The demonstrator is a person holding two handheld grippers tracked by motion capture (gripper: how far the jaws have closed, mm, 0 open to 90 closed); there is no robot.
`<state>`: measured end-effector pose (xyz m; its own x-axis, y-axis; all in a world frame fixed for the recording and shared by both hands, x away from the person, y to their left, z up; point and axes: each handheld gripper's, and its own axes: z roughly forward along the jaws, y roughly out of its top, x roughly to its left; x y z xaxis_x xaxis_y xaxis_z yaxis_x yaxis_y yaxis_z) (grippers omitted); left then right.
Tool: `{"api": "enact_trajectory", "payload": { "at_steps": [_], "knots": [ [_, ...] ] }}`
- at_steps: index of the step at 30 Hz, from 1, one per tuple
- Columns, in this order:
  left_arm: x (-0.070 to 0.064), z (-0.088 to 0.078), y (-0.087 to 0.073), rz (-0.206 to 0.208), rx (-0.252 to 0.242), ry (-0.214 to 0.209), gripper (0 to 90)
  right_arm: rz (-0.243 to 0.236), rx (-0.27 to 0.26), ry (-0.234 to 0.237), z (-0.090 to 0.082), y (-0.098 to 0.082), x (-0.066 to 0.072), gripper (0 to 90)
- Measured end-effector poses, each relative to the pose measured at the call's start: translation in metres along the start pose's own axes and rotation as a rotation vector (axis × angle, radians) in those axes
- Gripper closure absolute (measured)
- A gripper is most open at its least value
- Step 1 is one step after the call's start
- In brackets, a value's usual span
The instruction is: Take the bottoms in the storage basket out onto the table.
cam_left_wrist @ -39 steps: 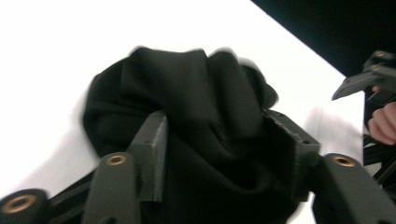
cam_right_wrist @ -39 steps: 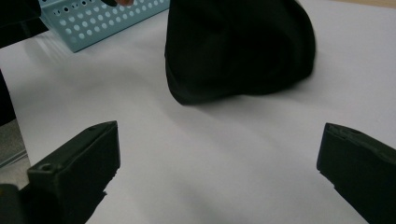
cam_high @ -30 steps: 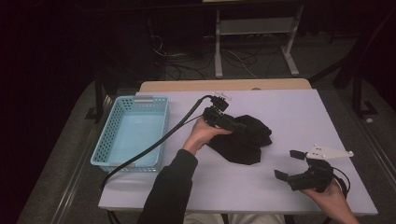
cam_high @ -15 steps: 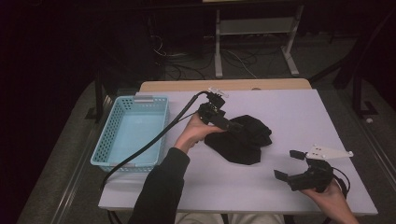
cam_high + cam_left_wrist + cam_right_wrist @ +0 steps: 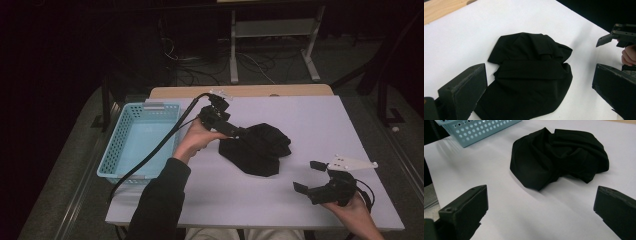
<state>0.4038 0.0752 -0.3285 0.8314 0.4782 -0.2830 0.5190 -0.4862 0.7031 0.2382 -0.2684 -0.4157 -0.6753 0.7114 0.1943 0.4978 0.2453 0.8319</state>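
Lying crumpled near the middle of the white tabletop (image 5: 300, 115), a black cloth (image 5: 257, 147) sits in a loose heap of folds, its flatter part spreading toward the person's side. The left tool (image 5: 235, 132) is held by the left hand (image 5: 197, 140) at the cloth's left edge, pointing toward it; in the left gripper view its 2 jaws stand wide apart on either side of the cloth (image 5: 531, 77), not closed on anything, though whether they touch the fabric cannot be told. A black cable (image 5: 155, 155) trails from this tool across the rim of a light blue perforated basket (image 5: 120, 145), which stands at the tabletop's left side. The right tool (image 5: 312, 177), with its grey 3-cornered plate on top, is held by the right hand (image 5: 352, 212) near the front right corner, well apart from the cloth; its jaws are spread open too, framing the cloth (image 5: 559, 155) and a corner of the basket (image 5: 476, 130) in the right gripper view. The person's dark left sleeve (image 5: 157, 205) comes in from the bottom edge.
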Motion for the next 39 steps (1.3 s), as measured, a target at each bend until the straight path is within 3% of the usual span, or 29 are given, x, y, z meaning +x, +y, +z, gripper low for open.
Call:
{"api": "enact_trajectory", "payload": {
  "at_steps": [6,27,39],
  "knots": [
    [0.002,-0.013,-0.006,0.002,-0.006,0.026,0.0,-0.004,0.002,0.000,0.001,0.000,0.000,0.0],
    [0.005,-0.045,-0.021,-0.003,-0.035,0.057,0.0,-0.002,0.007,-0.001,0.001,0.000,0.000,0.0],
    [0.007,-0.063,-0.040,-0.017,-0.056,0.066,0.0,-0.001,0.009,0.000,0.002,0.000,0.001,0.0]
  ]
}}
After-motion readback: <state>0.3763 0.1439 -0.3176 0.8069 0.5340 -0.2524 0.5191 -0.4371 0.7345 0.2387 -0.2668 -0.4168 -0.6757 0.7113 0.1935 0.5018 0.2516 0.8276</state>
